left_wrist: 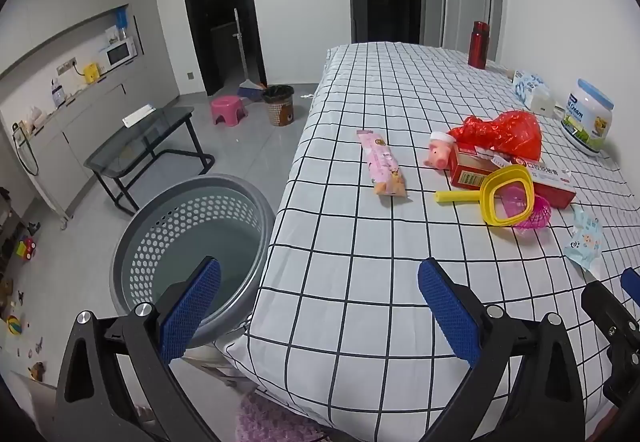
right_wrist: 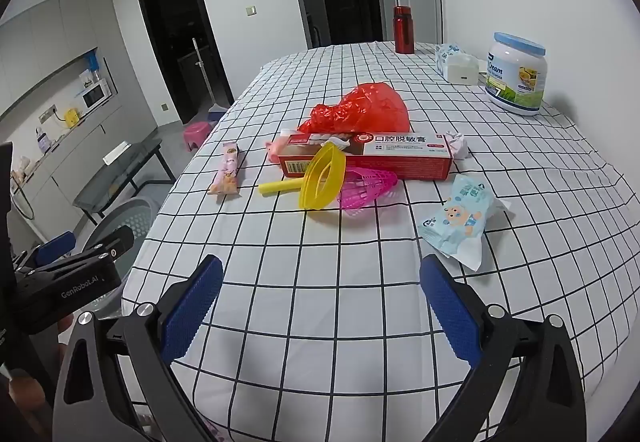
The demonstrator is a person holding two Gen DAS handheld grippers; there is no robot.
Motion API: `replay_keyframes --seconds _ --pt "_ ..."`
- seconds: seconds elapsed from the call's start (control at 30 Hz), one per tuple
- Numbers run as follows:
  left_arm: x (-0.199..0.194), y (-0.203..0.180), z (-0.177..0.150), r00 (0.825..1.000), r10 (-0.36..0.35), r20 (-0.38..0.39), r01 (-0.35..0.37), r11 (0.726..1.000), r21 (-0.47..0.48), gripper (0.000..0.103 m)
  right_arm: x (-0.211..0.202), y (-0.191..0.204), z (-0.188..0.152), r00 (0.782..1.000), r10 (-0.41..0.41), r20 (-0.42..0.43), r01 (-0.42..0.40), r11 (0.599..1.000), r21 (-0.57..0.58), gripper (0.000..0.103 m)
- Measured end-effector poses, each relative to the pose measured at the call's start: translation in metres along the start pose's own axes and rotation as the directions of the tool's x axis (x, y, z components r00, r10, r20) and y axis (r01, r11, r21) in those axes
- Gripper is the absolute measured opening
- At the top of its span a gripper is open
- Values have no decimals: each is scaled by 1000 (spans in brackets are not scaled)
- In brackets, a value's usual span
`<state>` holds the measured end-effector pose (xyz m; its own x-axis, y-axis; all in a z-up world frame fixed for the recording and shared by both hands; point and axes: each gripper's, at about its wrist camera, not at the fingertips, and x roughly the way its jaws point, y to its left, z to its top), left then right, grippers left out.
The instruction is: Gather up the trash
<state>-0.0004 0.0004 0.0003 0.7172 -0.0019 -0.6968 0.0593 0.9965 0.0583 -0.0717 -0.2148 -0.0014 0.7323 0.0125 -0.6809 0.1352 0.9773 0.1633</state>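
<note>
With both the left gripper (left_wrist: pixel 320 306) and right gripper (right_wrist: pixel 320 306) spread wide and empty, the right should reach for the blue wipes packet (right_wrist: pixel 460 220) lying just ahead to its right, pinching its crinkled edge.

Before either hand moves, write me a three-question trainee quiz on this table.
1. True or false: the left gripper is shut on the pink snack wrapper.
2. Which lies nearest the right gripper? A) red bottle B) blue wet-wipe packet C) white milk powder tub
3. Fill in: beside the table, on the floor, stands an empty grey ____.

Key: 1 false, both jaws stand wide open with nothing between them. 2 B. 3 basket.
</note>
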Motion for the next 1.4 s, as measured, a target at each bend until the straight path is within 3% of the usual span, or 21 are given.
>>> replay_keyframes --seconds 1.4 --pt "-5 2 -1 1000 4 3 -4 1000 4 97 -4 2 -1 1000 4 7 -4 1000 -1 94"
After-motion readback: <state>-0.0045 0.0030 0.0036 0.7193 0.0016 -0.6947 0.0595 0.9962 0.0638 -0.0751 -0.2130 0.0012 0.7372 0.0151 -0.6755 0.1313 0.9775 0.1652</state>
